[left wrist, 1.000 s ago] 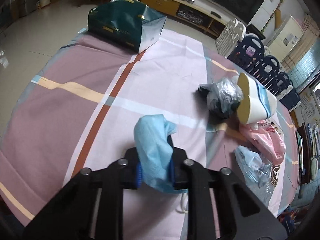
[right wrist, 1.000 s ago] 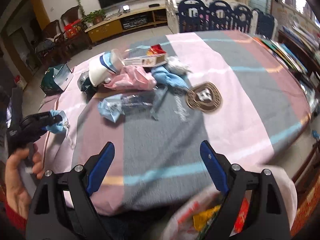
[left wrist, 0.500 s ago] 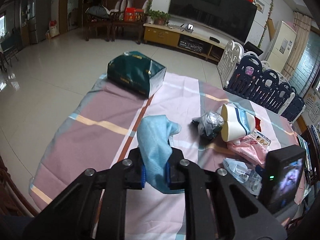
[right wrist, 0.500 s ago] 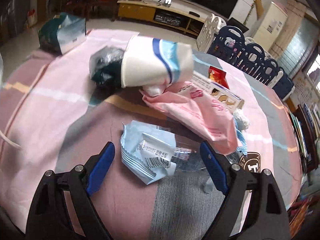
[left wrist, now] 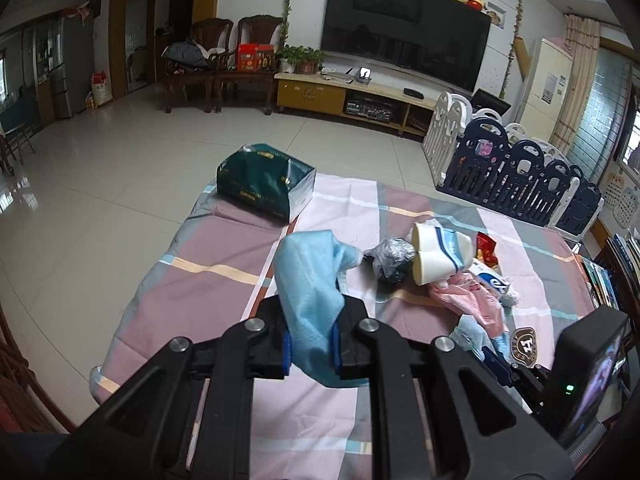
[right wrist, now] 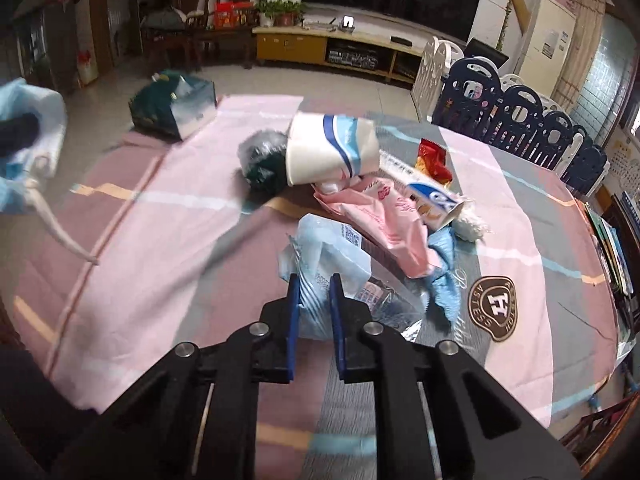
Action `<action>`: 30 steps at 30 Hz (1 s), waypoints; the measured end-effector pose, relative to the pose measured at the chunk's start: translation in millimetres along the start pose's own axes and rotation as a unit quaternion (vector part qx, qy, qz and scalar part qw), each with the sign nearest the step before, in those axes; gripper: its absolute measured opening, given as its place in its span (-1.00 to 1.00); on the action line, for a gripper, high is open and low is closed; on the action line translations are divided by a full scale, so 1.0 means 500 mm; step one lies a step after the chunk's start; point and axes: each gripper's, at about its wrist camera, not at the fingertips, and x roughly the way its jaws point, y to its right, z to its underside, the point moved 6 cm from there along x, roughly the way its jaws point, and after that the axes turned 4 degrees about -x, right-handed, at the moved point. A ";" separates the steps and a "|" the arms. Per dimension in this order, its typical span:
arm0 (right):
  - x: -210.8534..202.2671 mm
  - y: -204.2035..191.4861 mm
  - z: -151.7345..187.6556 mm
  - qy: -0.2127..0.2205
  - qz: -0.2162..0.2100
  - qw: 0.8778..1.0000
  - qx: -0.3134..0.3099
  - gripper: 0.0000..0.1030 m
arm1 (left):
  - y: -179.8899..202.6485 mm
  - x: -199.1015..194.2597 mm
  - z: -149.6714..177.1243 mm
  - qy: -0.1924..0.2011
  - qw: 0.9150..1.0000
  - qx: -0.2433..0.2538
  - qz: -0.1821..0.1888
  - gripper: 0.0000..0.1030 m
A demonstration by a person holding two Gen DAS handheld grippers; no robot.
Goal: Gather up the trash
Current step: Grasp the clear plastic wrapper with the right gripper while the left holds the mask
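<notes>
Gathering has only begun, by my reckoning: two bits are in hand and most of the litter is still spread on the striped cloth (right wrist: 168,208) covering the table. The left gripper (left wrist: 310,350) is pinching a pale blue face mask (left wrist: 310,284), which rises between its blue pads and flops over above them, clear of the cloth. The right gripper (right wrist: 314,312) has just been closing, and its pads now press on a crinkled blue-and-clear wrapper (right wrist: 324,256) lying at its tips, at the near edge of the pile.

Just beyond that wrapper lies a pink plastic bag (right wrist: 384,216), and farther ahead a pair of paper cups (right wrist: 332,152) on their sides, touching a dark crumpled bag (right wrist: 262,160) to their left. To the right of the cups are a red snack packet (right wrist: 432,160), a white-and-blue carton (right wrist: 434,200) and some white fluff (right wrist: 472,224). All of that is left to pick up, I'd say. Well ahead and to the left sits a dark green paper bag (right wrist: 172,108) at the far edge of the cloth; whether it is where the trash goes I can't tell.

Both grippers tilt downward toward the table, the left one held higher and off to the left of the right one, its ear loop (right wrist: 60,232) dangling.
</notes>
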 end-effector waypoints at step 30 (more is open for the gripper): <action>-0.293 -0.033 0.012 0.092 -0.057 0.989 0.101 -0.75 | -0.090 -0.164 0.013 0.017 1.000 -0.026 0.002 -0.71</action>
